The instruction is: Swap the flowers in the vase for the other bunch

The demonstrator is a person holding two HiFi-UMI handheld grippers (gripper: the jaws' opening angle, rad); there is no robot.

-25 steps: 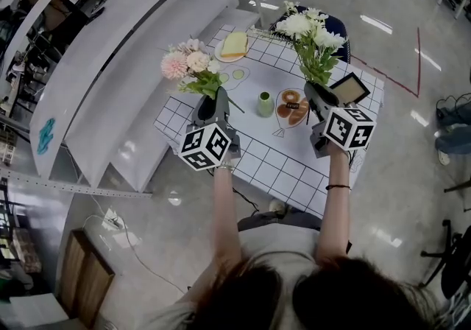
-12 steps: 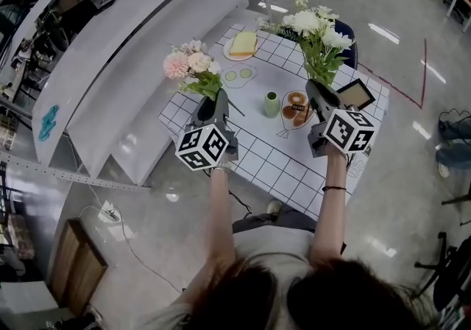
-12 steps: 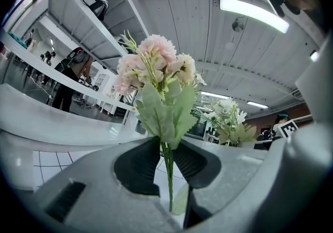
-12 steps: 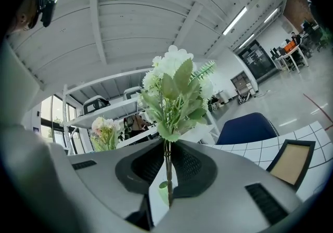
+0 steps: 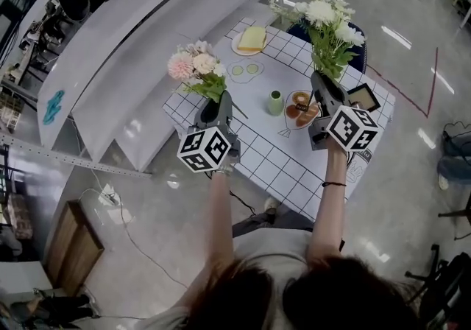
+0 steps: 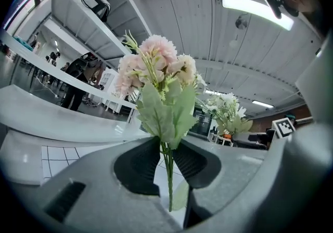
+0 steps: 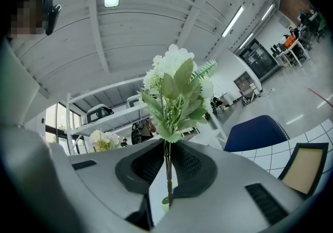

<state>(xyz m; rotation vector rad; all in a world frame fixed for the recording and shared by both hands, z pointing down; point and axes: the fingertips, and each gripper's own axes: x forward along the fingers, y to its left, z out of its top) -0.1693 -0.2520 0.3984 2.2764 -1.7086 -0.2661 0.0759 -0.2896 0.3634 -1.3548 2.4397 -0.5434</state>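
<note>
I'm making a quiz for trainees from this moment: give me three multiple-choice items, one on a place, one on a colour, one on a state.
1. The vase stands: A on the table; B on the shelf; C on the floor.
2. The flowers in the right gripper are: A red; B white; C purple.
3. The left gripper is: A open and empty; B shut on the vase; C shut on pink flowers.

1 A, it sits on the checked cloth. 2 B, white blooms rise above its jaws. 3 C, the stems are pinched between its jaws.
</note>
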